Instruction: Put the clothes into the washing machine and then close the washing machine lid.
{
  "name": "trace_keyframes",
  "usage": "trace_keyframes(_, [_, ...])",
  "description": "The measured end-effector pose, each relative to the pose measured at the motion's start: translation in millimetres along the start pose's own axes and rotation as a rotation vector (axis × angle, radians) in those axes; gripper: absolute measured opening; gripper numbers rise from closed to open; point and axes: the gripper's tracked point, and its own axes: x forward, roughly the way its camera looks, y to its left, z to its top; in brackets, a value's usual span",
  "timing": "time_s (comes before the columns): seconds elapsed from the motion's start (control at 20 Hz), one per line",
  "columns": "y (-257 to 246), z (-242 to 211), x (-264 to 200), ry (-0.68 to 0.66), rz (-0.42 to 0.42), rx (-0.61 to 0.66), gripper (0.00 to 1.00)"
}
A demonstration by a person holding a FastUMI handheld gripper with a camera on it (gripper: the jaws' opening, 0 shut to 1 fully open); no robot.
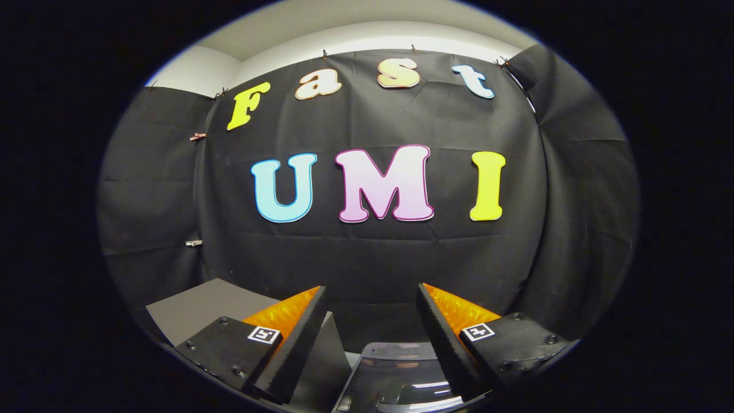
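Note:
My gripper (pixel 371 295) is open, its two fingers spread wide with nothing between them, and it points level at the booth's black cloth wall. Low between the fingers shows the top of the washing machine (pixel 395 373), a dark glossy curved surface with light reflections. I cannot tell whether its lid is up or down. No clothes are in sight.
A grey flat panel (pixel 200 307) lies to the left, behind the left finger. A dark slanted panel (pixel 321 367) stands between the left finger and the machine. The black cloth wall (pixel 373 258) closes the space ahead and on both sides.

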Motion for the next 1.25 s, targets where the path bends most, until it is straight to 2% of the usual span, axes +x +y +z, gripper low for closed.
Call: trace_keyframes(1.25, [13,-2,6,0.019,0.034,-0.019,0.99])
